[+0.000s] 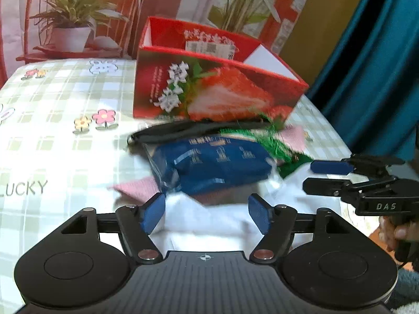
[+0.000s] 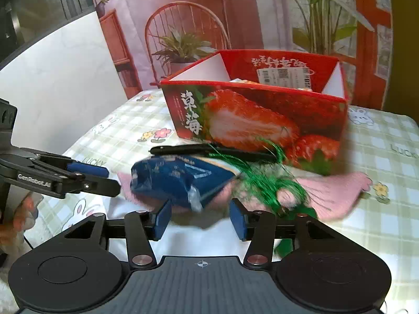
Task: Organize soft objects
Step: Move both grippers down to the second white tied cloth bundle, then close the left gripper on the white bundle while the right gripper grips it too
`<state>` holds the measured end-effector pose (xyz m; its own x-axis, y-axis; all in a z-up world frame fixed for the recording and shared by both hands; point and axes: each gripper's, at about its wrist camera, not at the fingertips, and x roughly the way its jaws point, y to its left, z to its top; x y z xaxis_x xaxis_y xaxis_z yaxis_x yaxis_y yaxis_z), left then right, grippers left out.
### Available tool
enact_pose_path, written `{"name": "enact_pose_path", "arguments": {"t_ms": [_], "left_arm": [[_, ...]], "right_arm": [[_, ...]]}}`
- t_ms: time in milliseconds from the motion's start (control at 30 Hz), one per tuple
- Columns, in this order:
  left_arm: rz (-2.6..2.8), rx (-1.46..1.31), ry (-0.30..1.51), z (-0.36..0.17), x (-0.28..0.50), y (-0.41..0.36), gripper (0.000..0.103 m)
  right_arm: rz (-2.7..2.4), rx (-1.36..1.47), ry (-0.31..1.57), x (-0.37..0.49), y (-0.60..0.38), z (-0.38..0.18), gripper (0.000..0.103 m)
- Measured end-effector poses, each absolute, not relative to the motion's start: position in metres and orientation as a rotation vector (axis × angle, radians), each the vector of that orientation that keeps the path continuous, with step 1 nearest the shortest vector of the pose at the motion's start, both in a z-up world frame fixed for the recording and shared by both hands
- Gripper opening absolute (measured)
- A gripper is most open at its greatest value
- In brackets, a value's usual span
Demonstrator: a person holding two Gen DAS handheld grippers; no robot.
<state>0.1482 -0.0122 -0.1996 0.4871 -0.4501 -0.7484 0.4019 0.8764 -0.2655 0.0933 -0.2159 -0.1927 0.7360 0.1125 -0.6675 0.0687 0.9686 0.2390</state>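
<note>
A pile of soft things lies on the table in front of a red strawberry box (image 1: 209, 89) (image 2: 251, 120): a blue plastic packet (image 1: 214, 164) (image 2: 178, 180), green tinsel (image 1: 275, 144) (image 2: 267, 183), a pink cloth (image 1: 136, 188) (image 2: 332, 191), a white cloth (image 1: 209, 222) (image 2: 199, 238) and a black strap (image 1: 188, 128) (image 2: 209, 151). My left gripper (image 1: 207, 217) is open over the white cloth, just short of the blue packet. My right gripper (image 2: 200, 219) is open at the near edge of the pile. Each gripper shows in the other's view: the right one (image 1: 322, 175) and the left one (image 2: 104, 178).
The table has a green checked cloth (image 1: 52, 130) (image 2: 379, 209) with flower prints. A printed backdrop with a chair and plants (image 1: 76, 18) (image 2: 183, 41) stands behind the box. A teal curtain (image 1: 379, 65) hangs at the right. A white panel (image 2: 57, 83) stands at the left.
</note>
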Motion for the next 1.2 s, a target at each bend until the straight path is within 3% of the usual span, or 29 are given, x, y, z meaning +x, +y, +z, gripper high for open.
{"name": "enact_pose_path", "arguments": {"t_ms": [233, 900, 1000, 1200], "left_arm": [[-0.511, -0.055, 0.996, -0.215, 0.137, -0.011, 0.073], [-0.541, -0.213, 1.128, -0.264, 0.134, -0.007, 0.072], [-0.544, -0.189, 1.117, -0.264, 0.133, -0.009, 0.067], [-0.546, -0.208, 1.073, -0.259, 0.131, -0.006, 0.037]], "right_arm": [[0.006, 0.205, 0.795, 0.066, -0.210, -0.197, 0.064], [0.059, 0.363, 0.857, 0.071, -0.212, -0.241, 0.055], [0.060, 0.361, 0.856, 0.073, -0.211, -0.243, 0.055], [0.062, 0.350, 0.849, 0.077, -0.207, -0.247, 0.052]]}}
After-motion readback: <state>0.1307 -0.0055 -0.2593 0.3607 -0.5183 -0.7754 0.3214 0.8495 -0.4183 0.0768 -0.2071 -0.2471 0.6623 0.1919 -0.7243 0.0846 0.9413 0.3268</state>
